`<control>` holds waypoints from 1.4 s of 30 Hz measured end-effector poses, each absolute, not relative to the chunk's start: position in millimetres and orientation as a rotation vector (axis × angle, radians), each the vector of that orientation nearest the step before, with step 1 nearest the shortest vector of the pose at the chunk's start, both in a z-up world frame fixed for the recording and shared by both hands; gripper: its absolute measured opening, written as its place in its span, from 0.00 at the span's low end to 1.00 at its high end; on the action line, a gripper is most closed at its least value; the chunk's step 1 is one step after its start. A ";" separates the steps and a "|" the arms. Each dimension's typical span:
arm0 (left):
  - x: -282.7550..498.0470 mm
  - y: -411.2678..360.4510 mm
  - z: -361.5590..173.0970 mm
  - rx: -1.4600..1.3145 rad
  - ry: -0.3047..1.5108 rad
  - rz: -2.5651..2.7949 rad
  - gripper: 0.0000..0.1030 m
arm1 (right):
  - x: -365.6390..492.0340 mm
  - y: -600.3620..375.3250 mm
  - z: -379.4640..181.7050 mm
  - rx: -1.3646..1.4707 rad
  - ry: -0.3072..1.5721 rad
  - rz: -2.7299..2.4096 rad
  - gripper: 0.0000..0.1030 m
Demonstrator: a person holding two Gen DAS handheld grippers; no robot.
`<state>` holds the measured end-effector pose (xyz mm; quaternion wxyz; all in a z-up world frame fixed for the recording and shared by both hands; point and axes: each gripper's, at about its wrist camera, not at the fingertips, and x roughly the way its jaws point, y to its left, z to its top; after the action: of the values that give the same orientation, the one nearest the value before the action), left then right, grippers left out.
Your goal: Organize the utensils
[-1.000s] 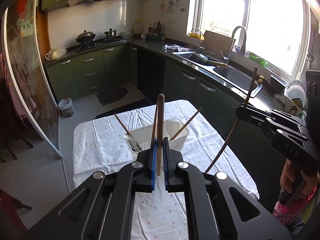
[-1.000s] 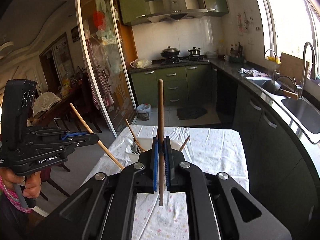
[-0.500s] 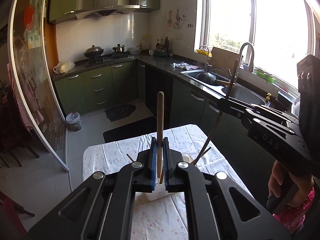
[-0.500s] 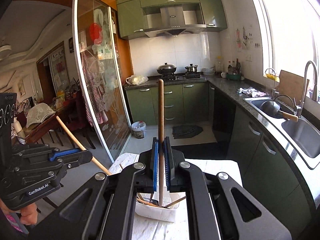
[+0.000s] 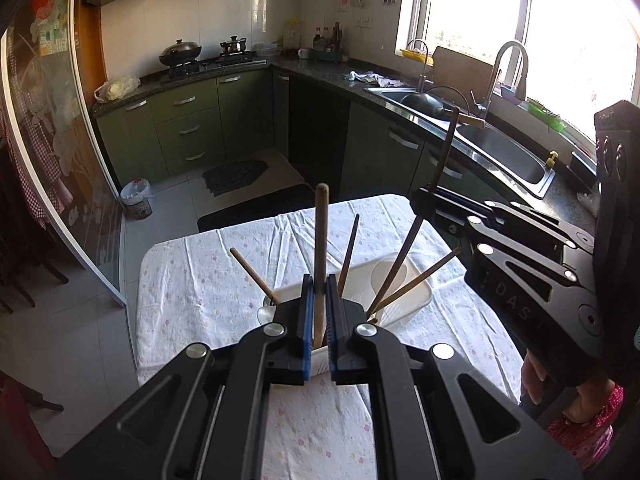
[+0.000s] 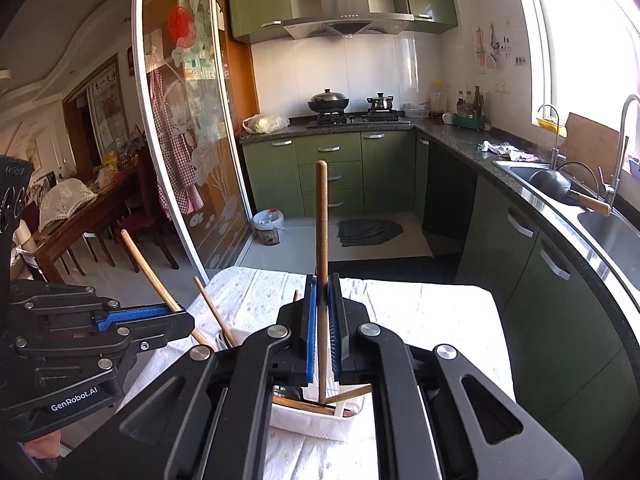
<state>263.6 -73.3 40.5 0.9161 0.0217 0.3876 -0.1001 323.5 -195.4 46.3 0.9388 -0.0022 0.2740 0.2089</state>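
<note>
My left gripper (image 5: 319, 312) is shut on a brown wooden chopstick (image 5: 321, 240) held upright, its lower end inside the white utensil basket (image 5: 416, 296) on the table. My right gripper (image 6: 322, 332) is shut on a darker chopstick (image 6: 321, 232), also upright, its tip down in the basket (image 6: 320, 424). The right gripper also shows in the left wrist view (image 5: 424, 200), its chopstick (image 5: 408, 248) slanting into the basket. The left gripper shows in the right wrist view (image 6: 176, 316). Several more chopsticks and a metal spoon (image 5: 266, 312) stand in the basket.
The basket stands on a table with a white flowered cloth (image 5: 208, 280). Green kitchen cabinets (image 5: 180, 132) and a sink counter (image 5: 500, 148) lie beyond. A glass sliding door (image 6: 188, 160) stands to the left, with a bin (image 6: 268, 226) on the floor.
Both grippers have come down over the basket. Both chopstick tips now reach into it, and the basket is again in full view below the left gripper.
</note>
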 end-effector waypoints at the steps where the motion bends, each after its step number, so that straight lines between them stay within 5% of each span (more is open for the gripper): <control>1: 264.7 -73.1 35.4 0.043 0.805 -0.208 0.06 | 323.6 -193.8 40.0 -0.009 0.561 0.427 0.06; 13: 269.6 -70.5 -14.4 0.058 0.871 -0.199 0.07 | 314.3 -187.9 -8.7 -0.051 0.601 0.424 0.09; 15: 265.4 -69.8 -12.6 0.066 0.852 -0.202 0.14 | 310.3 -192.7 -8.9 -0.038 0.598 0.438 0.29; 17: 260.1 -67.9 -7.5 0.066 0.826 -0.198 0.34 | 304.3 -199.8 -6.5 -0.025 0.578 0.438 0.32; 29: 215.7 -66.3 13.7 0.067 0.717 -0.202 0.54 | 241.5 -227.4 -1.0 0.021 0.516 0.455 0.56; 39: 139.7 -50.0 -25.9 0.013 0.724 -0.233 0.59 | 148.7 -283.8 -49.9 0.063 0.550 0.432 0.80; 42: 111.2 -43.4 -36.6 -0.015 0.697 -0.199 0.69 | 108.2 -301.4 -62.3 0.075 0.540 0.435 0.85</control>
<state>111.2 -43.4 -36.6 0.9350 -0.0071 0.3411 -0.0973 108.2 -301.4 -62.3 0.9397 0.0369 0.2647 0.2133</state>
